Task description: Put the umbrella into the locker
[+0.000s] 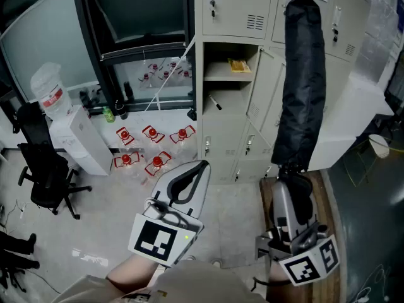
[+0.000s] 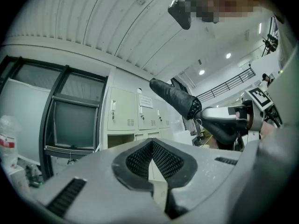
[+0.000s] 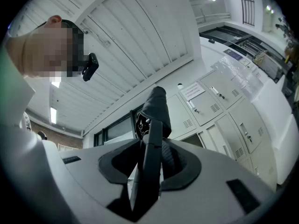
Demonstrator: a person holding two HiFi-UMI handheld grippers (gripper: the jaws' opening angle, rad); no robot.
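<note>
Upright umbrella (image 1: 303, 81) before the lockers (image 1: 237, 8), right of the open compartment (image 1: 228, 96); bottles (image 1: 152, 134) on floor (image 1: 107, 201) leftward.

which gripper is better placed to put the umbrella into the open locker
Right. The right gripper clamps the folded black umbrella by its handle, holding it upright just right of the open locker. The left gripper is shut and empty, so it would likely need a handover first.

Matt woven cloth, lightly creased, on the black folded umbrella (image 1: 302, 74); its handle (image 3: 150, 171) is smooth black plastic. The beige lockers (image 1: 235, 8) are painted sheet metal, smooth satin. The left gripper (image 1: 202, 165) and right gripper (image 1: 294, 178) are matt grey moulded plastic, with black, ribbed, rubbery pads (image 2: 140, 161). The grey floor (image 1: 107, 207) is smooth with a faint sheen. The brown strip (image 1: 331, 201) shows wood grain.
</note>
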